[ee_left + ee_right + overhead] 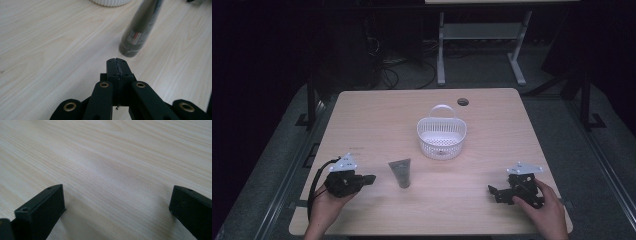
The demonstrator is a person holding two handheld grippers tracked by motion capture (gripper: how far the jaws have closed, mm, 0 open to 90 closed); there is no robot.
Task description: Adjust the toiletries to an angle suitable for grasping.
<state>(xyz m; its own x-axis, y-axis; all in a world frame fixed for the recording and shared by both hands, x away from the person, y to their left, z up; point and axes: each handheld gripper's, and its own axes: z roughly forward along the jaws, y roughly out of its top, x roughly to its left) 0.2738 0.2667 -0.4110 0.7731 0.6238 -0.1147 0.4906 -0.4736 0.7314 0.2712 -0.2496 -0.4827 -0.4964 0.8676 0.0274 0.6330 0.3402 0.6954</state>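
Left gripper (371, 178), held in a hand (329, 200) at the table's (492, 210) near left, has its 2 jaws pressed together, empty. Just beyond its tip lies a dark tube (400, 173). Right gripper (493, 193), in the other hand (544, 207) at the near right, has its jaws wide apart over bare wood. A white basket (441, 134) stands mid-table.

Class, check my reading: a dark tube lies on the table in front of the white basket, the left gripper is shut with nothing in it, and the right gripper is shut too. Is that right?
One thing is wrong: the right gripper is open. The right gripper view shows its jaws wide apart over bare table. The rest holds: the dark tube lies in front of the white basket, and the left gripper is shut on nothing.
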